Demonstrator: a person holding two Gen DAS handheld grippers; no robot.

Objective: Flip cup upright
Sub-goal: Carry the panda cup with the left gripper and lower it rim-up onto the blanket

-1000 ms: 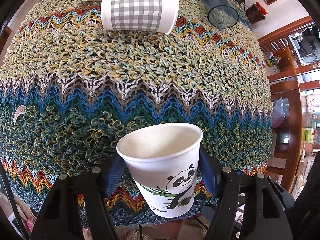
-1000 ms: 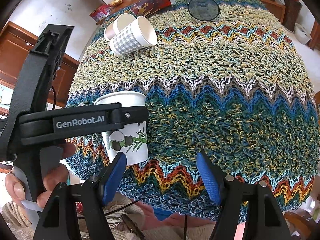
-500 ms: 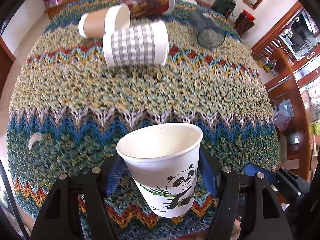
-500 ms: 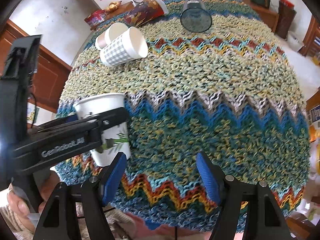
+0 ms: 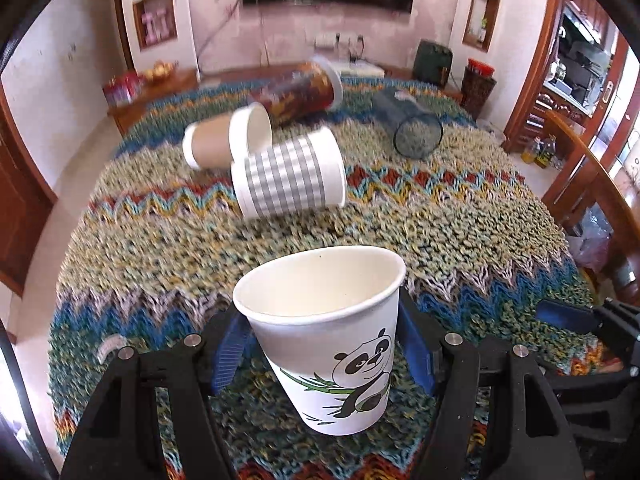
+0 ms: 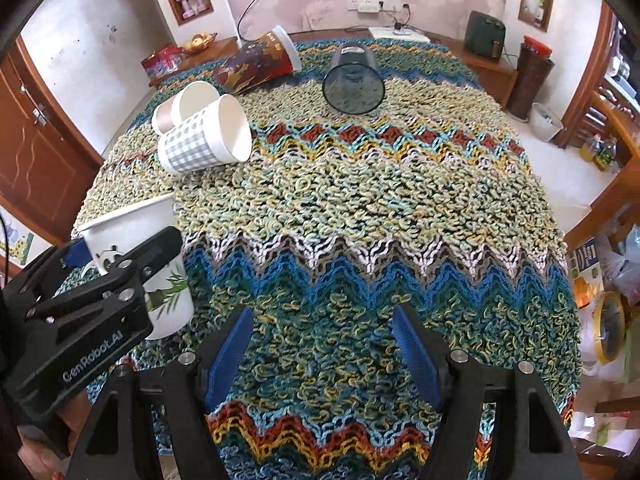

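My left gripper (image 5: pixel 324 356) is shut on a white paper cup with a panda print (image 5: pixel 328 332). The cup is mouth up, tilted slightly, low over the near left part of the woven table cover. In the right wrist view the same cup (image 6: pixel 136 240) shows at the left, held by the left gripper (image 6: pixel 120 276). My right gripper (image 6: pixel 324 352) is open and empty over the near edge of the cover. A grey checked cup (image 5: pixel 288 178) lies on its side farther back; it also shows in the right wrist view (image 6: pixel 200 144).
A brown paper cup (image 5: pixel 224 140), a tall dark red cup (image 5: pixel 300 92) and a dark glass tumbler (image 5: pixel 412 128) lie on their sides at the back. The woven cover (image 6: pixel 360 208) spans the table. A wooden chair (image 5: pixel 592 200) stands at the right.
My left gripper has tilted up and pulled back with the panda cup, so the room's far wall now shows. My right gripper has also pulled back slightly.
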